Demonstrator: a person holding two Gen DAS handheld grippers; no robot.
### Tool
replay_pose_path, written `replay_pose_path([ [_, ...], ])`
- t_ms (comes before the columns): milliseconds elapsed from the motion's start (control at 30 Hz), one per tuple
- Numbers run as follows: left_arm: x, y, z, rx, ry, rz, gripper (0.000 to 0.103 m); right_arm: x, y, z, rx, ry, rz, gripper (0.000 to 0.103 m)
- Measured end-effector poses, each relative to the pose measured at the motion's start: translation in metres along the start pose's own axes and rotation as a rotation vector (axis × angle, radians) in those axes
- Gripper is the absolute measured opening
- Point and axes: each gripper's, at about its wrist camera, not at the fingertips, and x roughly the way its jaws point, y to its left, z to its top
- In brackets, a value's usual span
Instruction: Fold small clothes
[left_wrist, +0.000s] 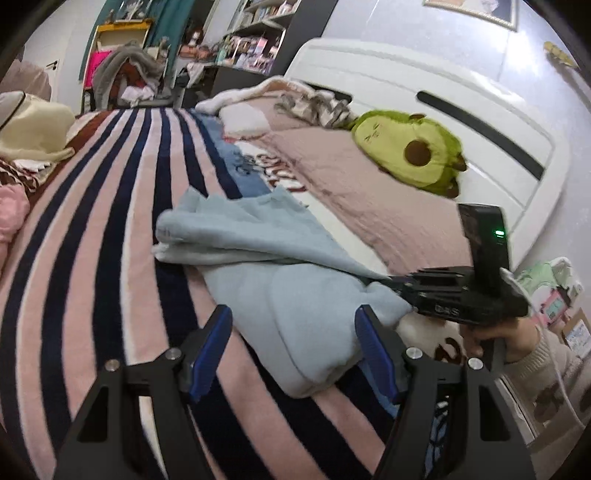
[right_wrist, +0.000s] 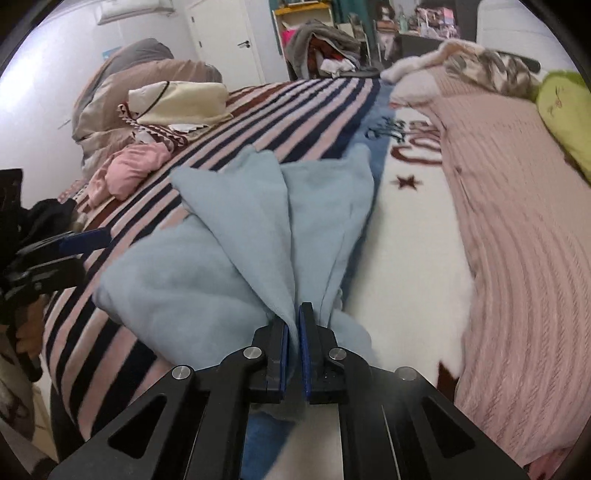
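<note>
Blue-padded fingers of the right gripper (right_wrist: 294, 334) are clamped on a bunched edge of the light blue garment (right_wrist: 236, 236), hiding the fabric's hem. Beside it, the left gripper (left_wrist: 293, 349) hovers spread apart over the striped blanket (left_wrist: 92, 221), near the bed's edge; an avocado plush (left_wrist: 410, 151) lies by the headboard.

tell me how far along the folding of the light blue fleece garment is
Done: the light blue fleece garment lies partly doubled over on the striped pink and navy blanket. In hand: the right gripper is shut on a bunched edge, lifting it. The left gripper is open, holding nothing. Left: laying that edge flat, and the pile of pink and cream clothes beyond.
</note>
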Motion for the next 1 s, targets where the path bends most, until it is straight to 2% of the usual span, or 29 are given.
replay_pose_path([
  [133,0.001,0.004,0.002,-0.006,-0.003,0.013,0.065,-0.006,0.007,0.010,-0.024,-0.004,0.026,0.004],
  [167,-0.006,0.007,0.002,-0.001,-0.016,0.022,0.065,-0.009,0.008,0.015,-0.032,-0.010,0.025,0.009],
  [200,-0.011,0.009,0.003,0.002,-0.026,0.034,0.065,-0.013,0.011,0.022,-0.046,-0.024,0.024,0.025],
  [233,-0.017,0.013,0.003,0.003,-0.038,0.048,0.065,-0.019,0.015,0.031,-0.063,-0.055,0.009,0.035],
  [267,-0.025,0.019,0.004,0.000,-0.051,0.064,0.065,-0.023,0.019,0.038,-0.077,-0.084,-0.004,0.051],
  [300,-0.029,0.024,0.006,-0.004,-0.059,0.076,0.065,-0.024,0.024,0.048,-0.094,-0.105,-0.015,0.054],
  [433,-0.040,0.051,0.013,-0.015,-0.066,0.167,0.066,0.000,0.059,0.086,-0.222,-0.059,0.042,0.054],
  [533,-0.044,0.066,0.016,-0.016,-0.080,0.211,0.067,0.030,0.087,0.101,-0.377,0.022,0.022,0.056],
  [667,-0.041,0.087,0.015,-0.044,-0.092,0.229,0.069,0.071,0.108,0.107,-0.518,0.163,0.036,0.066],
  [733,-0.037,0.095,0.014,-0.057,-0.091,0.224,0.069,0.092,0.112,0.105,-0.562,0.236,0.022,0.065],
  [767,-0.035,0.098,0.014,-0.062,-0.090,0.220,0.069,0.099,0.112,0.104,-0.578,0.254,0.006,0.060],
  [867,-0.030,0.107,0.011,-0.071,-0.087,0.211,0.069,0.113,0.104,0.108,-0.548,0.263,-0.043,0.020],
  [900,-0.029,0.107,0.011,-0.073,-0.087,0.209,0.069,0.113,0.098,0.110,-0.521,0.249,-0.061,0.011],
  [1000,-0.025,0.107,0.012,-0.078,-0.089,0.196,0.069,0.101,0.074,0.120,-0.432,0.155,-0.123,0.007],
])
